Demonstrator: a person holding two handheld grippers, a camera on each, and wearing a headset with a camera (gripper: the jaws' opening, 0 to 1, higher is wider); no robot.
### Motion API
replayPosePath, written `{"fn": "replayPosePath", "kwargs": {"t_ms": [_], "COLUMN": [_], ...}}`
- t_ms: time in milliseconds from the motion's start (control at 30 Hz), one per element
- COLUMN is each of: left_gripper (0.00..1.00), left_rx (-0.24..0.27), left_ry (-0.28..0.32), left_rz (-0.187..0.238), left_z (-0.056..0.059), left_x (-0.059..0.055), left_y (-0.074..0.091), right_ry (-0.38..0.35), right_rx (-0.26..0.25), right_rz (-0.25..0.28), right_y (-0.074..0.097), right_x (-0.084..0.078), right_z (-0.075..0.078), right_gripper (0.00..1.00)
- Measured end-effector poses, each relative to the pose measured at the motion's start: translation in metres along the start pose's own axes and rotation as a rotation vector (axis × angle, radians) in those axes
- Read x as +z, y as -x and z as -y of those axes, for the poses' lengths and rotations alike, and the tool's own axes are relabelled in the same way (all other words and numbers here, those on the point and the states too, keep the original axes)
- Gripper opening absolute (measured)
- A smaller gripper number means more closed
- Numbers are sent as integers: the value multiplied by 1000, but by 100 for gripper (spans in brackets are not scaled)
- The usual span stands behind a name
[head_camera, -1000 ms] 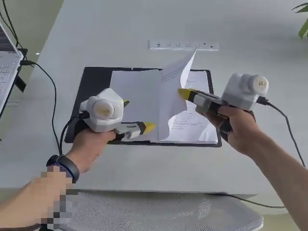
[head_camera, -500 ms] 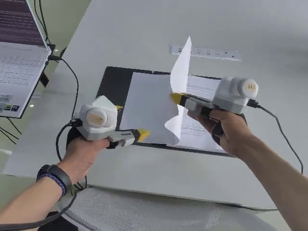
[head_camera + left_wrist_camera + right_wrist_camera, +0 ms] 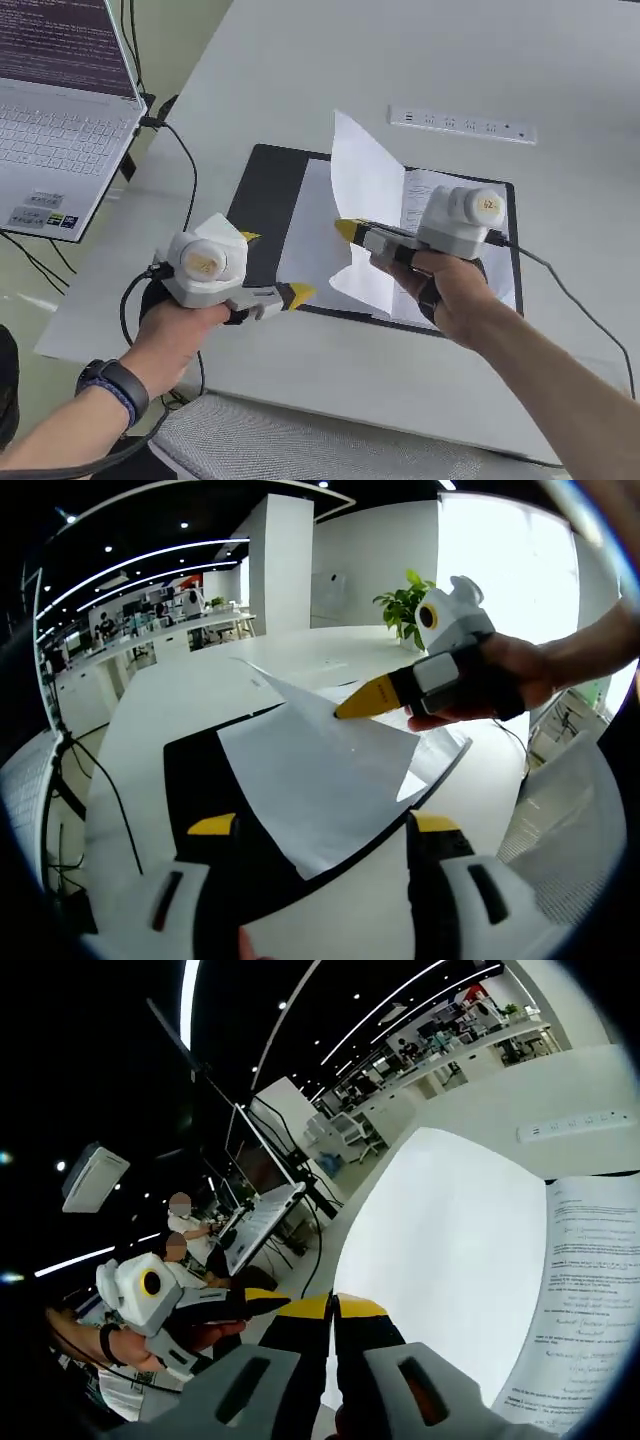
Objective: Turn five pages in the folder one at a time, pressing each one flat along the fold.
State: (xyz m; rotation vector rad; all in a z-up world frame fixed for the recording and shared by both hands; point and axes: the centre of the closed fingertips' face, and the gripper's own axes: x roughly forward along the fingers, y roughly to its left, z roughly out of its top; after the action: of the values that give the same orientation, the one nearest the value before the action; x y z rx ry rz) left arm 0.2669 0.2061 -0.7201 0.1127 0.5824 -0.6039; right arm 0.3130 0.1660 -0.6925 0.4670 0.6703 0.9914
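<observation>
A black folder (image 3: 262,205) lies open on the white table. My right gripper (image 3: 346,230) is shut on the edge of a white page (image 3: 366,180), which stands lifted and leans left over the fold. In the right gripper view the jaws (image 3: 333,1308) pinch that blank page (image 3: 440,1240), with a printed page (image 3: 590,1290) lying to its right. My left gripper (image 3: 274,265) hovers open at the folder's near left corner, holding nothing. The left gripper view has its jaws (image 3: 323,825) spread wide in front of the page (image 3: 320,780) and the folder (image 3: 195,765).
An open laptop (image 3: 60,110) sits at the far left with a cable (image 3: 190,170) trailing toward the table's near edge. A white power strip (image 3: 462,125) lies beyond the folder. The right gripper's cable (image 3: 560,290) runs off to the right.
The right gripper has carried the lifted page leftward past the fold, so it now leans over the left side. The left gripper has stayed near the folder's left corner.
</observation>
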Motion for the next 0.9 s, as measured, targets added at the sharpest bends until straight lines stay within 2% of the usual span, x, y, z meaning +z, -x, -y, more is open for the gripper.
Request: {"fn": "replayPosePath", "kwargs": {"t_ms": [533,900], "left_gripper": [66,66], "left_rx": [19,25], "left_ry": [45,72], "left_rz": [-1,-8], "left_z": [-8,-11], "left_x": [-10,-20], "left_y": [5,6], "right_ry": [-86,-160], "right_rx": [-25,-68], "right_rz": [-100,-154], "right_y": [-56,-73], "right_x": [-42,-69], "right_z": [16,30], "right_gripper": [0,0]}}
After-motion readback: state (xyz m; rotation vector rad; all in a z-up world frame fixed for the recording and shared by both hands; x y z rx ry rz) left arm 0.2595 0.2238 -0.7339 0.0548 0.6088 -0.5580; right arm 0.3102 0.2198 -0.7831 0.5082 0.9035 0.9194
